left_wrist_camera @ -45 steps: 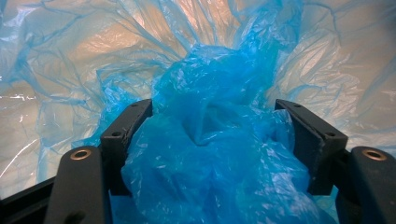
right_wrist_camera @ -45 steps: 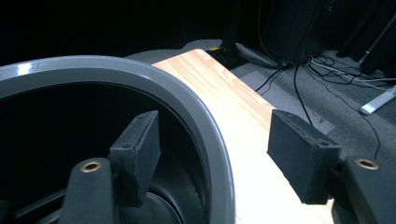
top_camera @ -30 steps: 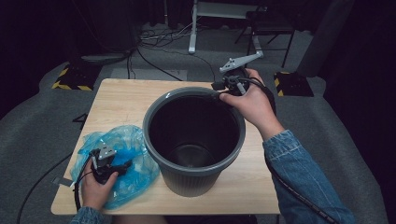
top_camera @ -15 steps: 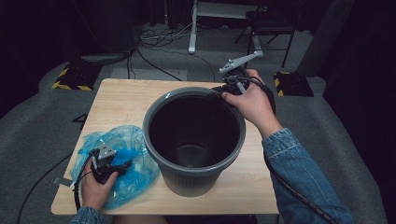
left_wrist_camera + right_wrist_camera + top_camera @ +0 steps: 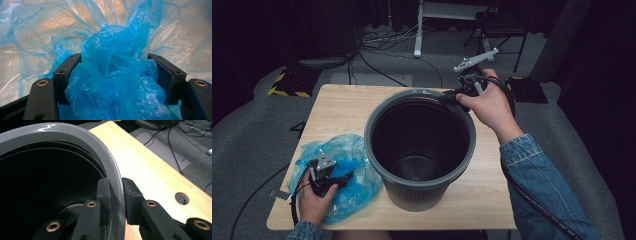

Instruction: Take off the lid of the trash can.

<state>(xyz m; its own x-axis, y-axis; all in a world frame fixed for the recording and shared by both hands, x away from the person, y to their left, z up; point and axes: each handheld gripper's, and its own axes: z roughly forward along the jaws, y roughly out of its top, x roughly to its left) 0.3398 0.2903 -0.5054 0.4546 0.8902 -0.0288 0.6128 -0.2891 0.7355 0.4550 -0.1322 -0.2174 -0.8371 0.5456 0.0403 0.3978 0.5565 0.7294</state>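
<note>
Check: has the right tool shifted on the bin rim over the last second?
No. The right tool sits clamped at the same far-right spot on the bin rim, judged against the table edge.

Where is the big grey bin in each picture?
High view: the grey bin stands mid-table, right of the blue plastic bag.
Left gripper view: the bin is not in it; the bag lies between open jaws.
Right gripper view: the bin's rim curves across the left, pinched by the right gripper.
Shared landmark: the wooden table.

light: dim room, bright table (image 5: 342, 107) | glare: bin rim (image 5: 50, 126) | focus: near tongs soft
</note>
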